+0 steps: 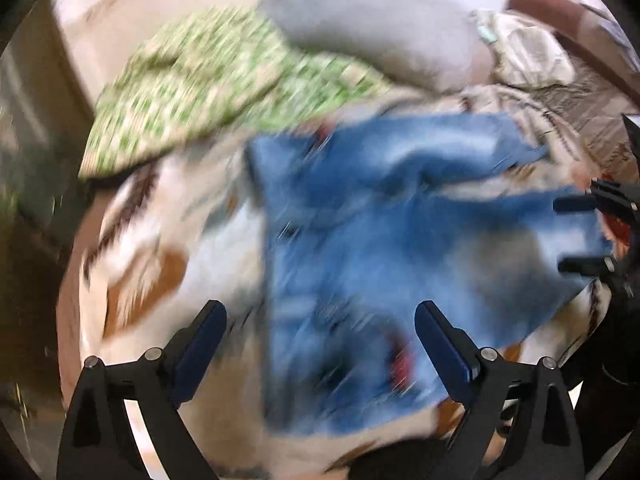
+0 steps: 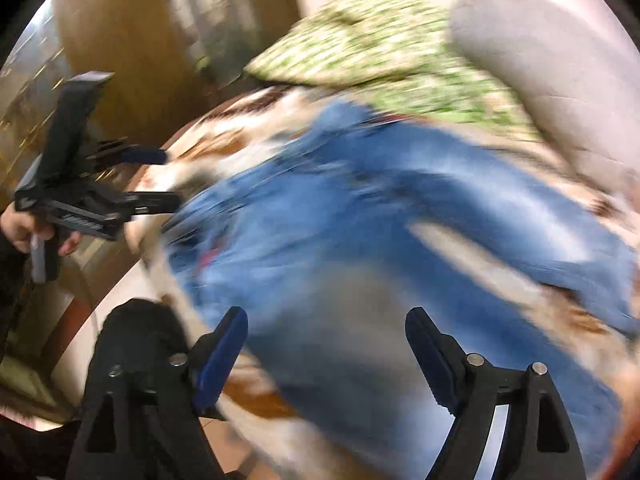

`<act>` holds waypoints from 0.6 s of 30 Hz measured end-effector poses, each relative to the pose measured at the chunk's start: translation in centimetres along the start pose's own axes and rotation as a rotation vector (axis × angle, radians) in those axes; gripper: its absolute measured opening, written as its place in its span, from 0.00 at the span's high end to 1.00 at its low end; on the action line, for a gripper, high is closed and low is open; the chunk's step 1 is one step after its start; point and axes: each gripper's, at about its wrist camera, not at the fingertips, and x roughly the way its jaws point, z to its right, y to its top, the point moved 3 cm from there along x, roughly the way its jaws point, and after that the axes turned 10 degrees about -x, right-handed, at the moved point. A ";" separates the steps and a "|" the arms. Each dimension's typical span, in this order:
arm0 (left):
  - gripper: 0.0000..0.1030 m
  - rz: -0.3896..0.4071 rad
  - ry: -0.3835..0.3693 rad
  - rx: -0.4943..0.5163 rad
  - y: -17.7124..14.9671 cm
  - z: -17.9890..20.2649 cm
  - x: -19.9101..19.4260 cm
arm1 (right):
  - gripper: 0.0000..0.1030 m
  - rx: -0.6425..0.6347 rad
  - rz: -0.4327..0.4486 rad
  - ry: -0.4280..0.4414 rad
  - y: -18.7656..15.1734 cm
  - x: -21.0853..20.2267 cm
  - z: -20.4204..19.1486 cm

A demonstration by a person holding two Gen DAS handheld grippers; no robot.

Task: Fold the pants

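Blue denim pants (image 1: 360,240) lie spread and rumpled on a patterned cream and brown blanket (image 1: 152,264); both views are motion-blurred. My left gripper (image 1: 320,312) is open and empty, hovering above the pants' near end. My right gripper (image 2: 326,320) is open and empty above the pants (image 2: 360,220). The right gripper also shows at the right edge of the left wrist view (image 1: 576,234), fingers apart beside the pants' edge. The left gripper shows at the left of the right wrist view (image 2: 168,178), held by a hand, fingers apart near the pants' end.
A green and white patterned cushion (image 1: 200,88) and a grey pillow (image 1: 372,28) lie beyond the pants. More bedding (image 1: 532,56) is piled at the far right. The bed's edge (image 2: 120,280) and a brown wooden wall (image 2: 120,40) lie to the left.
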 end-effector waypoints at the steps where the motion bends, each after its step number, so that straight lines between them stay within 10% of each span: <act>1: 0.04 0.012 -0.012 0.019 0.7 1.4 -0.1 | 0.19 0.038 -0.017 -0.087 -0.5 -1.6 2.6; 7: 0.03 0.041 -0.127 0.155 7.8 12.7 3.1 | 0.19 0.247 -0.044 -0.289 -2.3 -7.8 15.4; 18: 0.03 -0.031 -0.105 0.343 17.5 22.5 17.0 | 0.19 0.620 -0.090 -0.247 -3.5 -4.3 36.1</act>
